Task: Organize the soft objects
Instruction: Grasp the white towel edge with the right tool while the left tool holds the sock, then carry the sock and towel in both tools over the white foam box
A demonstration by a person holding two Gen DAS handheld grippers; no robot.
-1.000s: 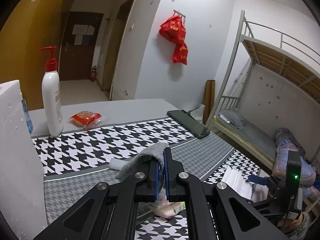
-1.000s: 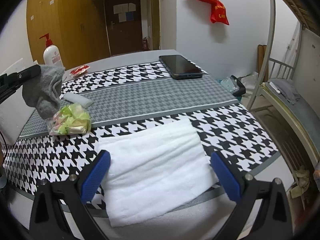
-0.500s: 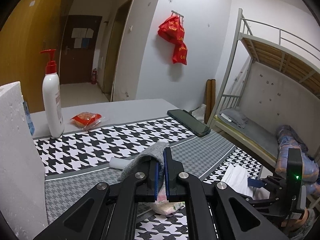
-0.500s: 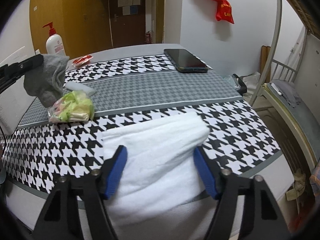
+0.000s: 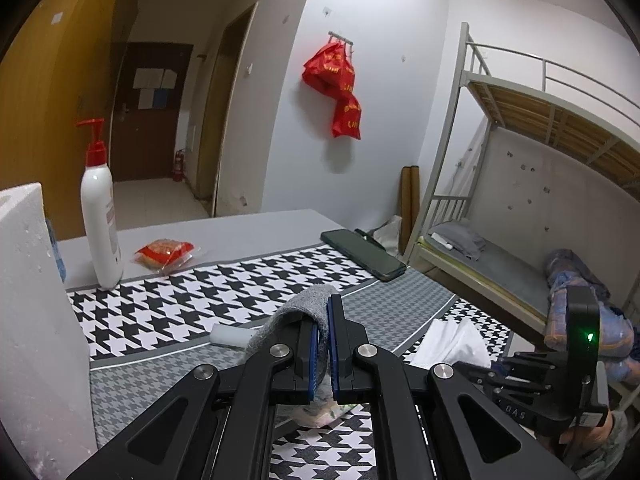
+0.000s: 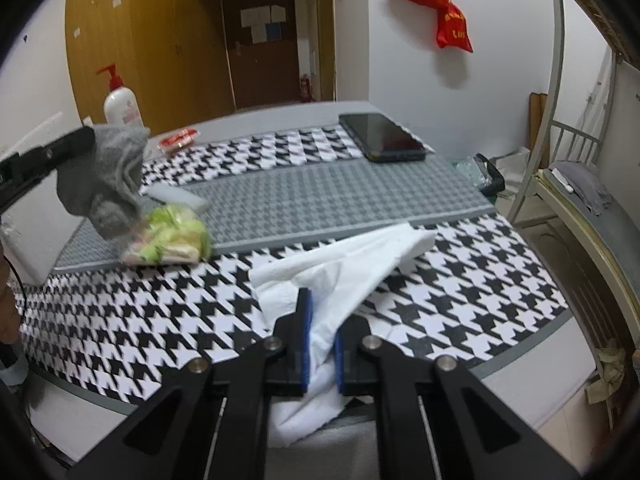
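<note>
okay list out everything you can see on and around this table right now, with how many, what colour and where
grey sock: one, grey, hanging from the left gripper above the table
white towel: one, white, bunched on the near houndstooth cloth, pinched by the right gripper
green packet: one, green and pale, on the cloth under the sock
small white block: one, white, on the grey band of the cloth
pump bottle: one, white with red pump, far left of the table
red snack packet: one, red, beside the bottle
phone: one, black, far right corner
foam box: one, white, left edge
red bags: a bunch, on a wall hook
bunk bed: one, metal, right
left gripper: shut on the sock
right gripper: shut on the towel
</note>
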